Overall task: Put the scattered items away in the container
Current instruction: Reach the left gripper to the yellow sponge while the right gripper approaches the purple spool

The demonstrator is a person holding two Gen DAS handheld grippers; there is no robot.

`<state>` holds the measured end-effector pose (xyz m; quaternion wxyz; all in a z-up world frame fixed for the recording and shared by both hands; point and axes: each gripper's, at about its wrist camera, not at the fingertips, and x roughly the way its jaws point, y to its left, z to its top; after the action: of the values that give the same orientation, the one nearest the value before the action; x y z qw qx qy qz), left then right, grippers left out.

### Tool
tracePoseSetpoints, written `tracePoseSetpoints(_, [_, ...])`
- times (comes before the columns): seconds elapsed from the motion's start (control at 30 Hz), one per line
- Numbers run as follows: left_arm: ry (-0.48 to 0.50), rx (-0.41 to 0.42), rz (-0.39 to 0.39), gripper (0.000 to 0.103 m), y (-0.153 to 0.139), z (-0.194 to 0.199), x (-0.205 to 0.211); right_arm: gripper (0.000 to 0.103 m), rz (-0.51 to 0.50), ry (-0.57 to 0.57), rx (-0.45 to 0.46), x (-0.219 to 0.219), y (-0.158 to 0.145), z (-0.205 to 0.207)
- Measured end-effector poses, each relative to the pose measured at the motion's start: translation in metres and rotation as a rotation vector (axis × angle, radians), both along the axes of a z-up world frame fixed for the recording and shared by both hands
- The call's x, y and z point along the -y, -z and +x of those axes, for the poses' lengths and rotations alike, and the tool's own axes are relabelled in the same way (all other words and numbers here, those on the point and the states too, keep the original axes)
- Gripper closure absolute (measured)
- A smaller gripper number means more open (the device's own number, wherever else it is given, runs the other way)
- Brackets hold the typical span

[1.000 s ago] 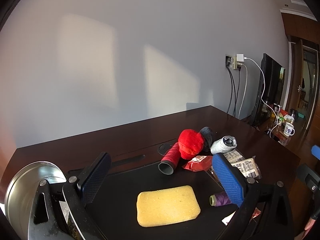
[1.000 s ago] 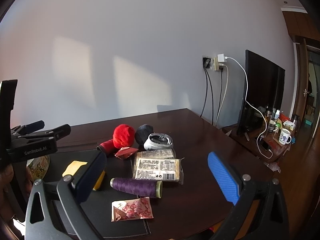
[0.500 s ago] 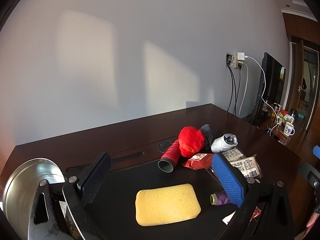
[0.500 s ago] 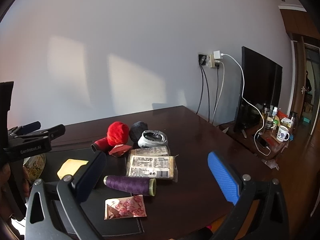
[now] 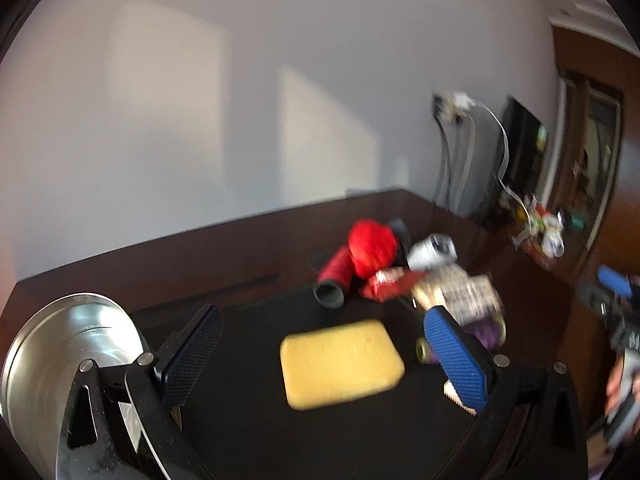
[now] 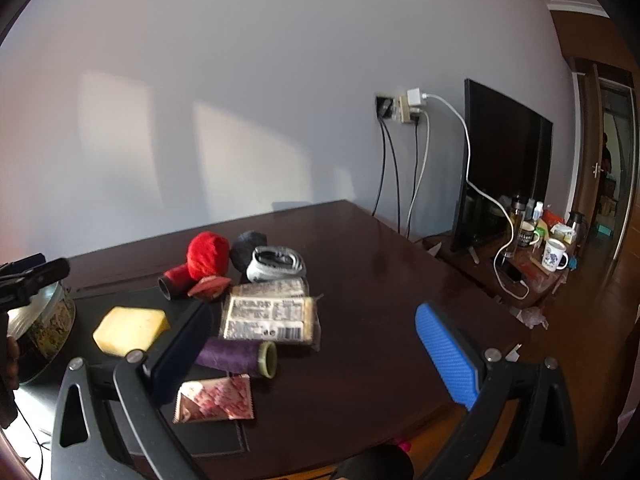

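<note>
Two tools in play, both spread wide with nothing between the pads: left tool [image 5: 320,356] low in the left wrist frame, right tool [image 6: 320,344] low in the right wrist frame. Left wrist frame motion-blurred. Yellow sponge [image 5: 341,363] flat on the black mat [image 5: 248,432] at lower centre of that frame, framed by the left tool's two pads but not touched. Metal tin [image 5: 60,360] at lower left, just beside the dark pad, open mouth facing the camera; same tin [image 6: 44,320] at the left edge of the right wrist frame, patterned side visible. Heap of scattered items on the dark wooden surface [image 6: 380,260] right of centre: red thread cone [image 5: 334,276] lying on its side, red yarn ball [image 5: 374,246] against it, dark yarn ball [image 6: 248,246] behind, rolled grey-white sock [image 6: 276,264] beside that, small red packet [image 6: 208,286] in front of the cone. Two clear-wrapped snack packs [image 6: 268,318] with printed labels near centre of the right wrist frame, purple thread spool [image 6: 236,356] just below them, touching or nearly so, pink patterned sachet [image 6: 214,398] lower still, on the mat's edge beside the right tool's dark pad. Black monitor [image 6: 504,172] at right of that frame, wall socket [image 6: 400,106] with cables left of it, white mug [image 6: 554,254] on a low stand at far right.
</note>
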<state>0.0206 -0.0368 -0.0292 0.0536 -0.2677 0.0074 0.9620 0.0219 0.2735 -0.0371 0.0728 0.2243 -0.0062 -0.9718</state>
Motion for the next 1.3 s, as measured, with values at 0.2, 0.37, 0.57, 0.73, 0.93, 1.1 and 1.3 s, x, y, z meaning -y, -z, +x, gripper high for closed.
tracePoseSetpoints(0.2, [0.091, 0.128, -0.048, 0.001, 0.034, -0.009, -0.018, 0.0, 0.004, -0.06, 0.031, -0.011, 0.021, -0.002])
tracePoseSetpoints(0.37, [0.119, 0.19, -0.033, 0.001, 0.049, -0.024, -0.018, 0.0, -0.005, -0.155, 0.071, -0.003, 0.029, -0.01])
tracePoseSetpoints(0.57, [0.205, 0.286, -0.062, 0.001, 0.064, -0.045, -0.019, 0.0, 0.022, -0.284, 0.09, 0.021, 0.033, -0.021])
tracePoseSetpoints(0.73, [0.242, 0.322, -0.054, 0.001, 0.066, -0.063, -0.019, 0.0, 0.074, -0.358, 0.101, 0.042, 0.037, -0.032])
tracePoseSetpoints(0.93, [0.292, 0.369, -0.126, 0.001, 0.076, -0.08, -0.029, 0.0, 0.082, -0.394, 0.153, 0.05, 0.052, -0.044])
tracePoseSetpoints(1.1, [0.366, 0.332, -0.253, 0.001, 0.074, -0.078, -0.039, 0.0, 0.124, -0.411, 0.167, 0.053, 0.06, -0.047])
tracePoseSetpoints(1.3, [0.468, 0.382, -0.391, 0.001, 0.083, -0.087, -0.045, 0.0, 0.101, -0.424, 0.19, 0.049, 0.071, -0.051])
